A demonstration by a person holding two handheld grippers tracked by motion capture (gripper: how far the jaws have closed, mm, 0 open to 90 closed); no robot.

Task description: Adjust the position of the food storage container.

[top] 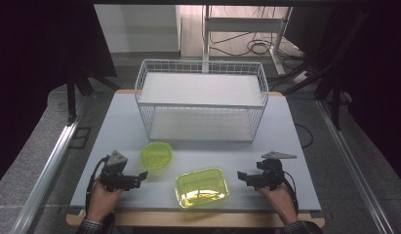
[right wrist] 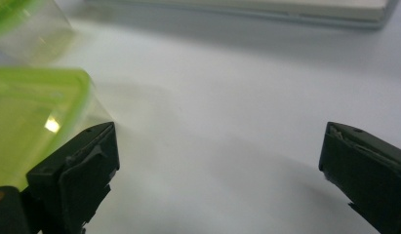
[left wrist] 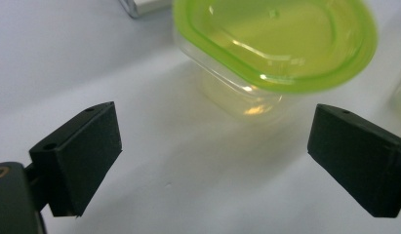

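A small round clear container with a green lid [top: 156, 155] stands on the table in front of the wire rack. A larger rectangular one with a green lid [top: 202, 186] lies near the front edge. My left gripper [top: 139, 179] is left of both, pointing right, open and holding nothing. In the left gripper view the round container [left wrist: 276, 44] sits just beyond the spread jaws of the left gripper [left wrist: 215, 146]. My right gripper [top: 243, 179] is right of the rectangular container and points left, open. In the right gripper view the rectangular container [right wrist: 32, 117] lies beside the left jaw of the right gripper [right wrist: 217, 161].
A white two-tier wire rack [top: 200, 100] stands at the back middle of the grey table [top: 286, 146]; its base edge [right wrist: 286, 9] shows in the right gripper view. Dark frames and metal rails flank the table. A hand holds each gripper at the front edge.
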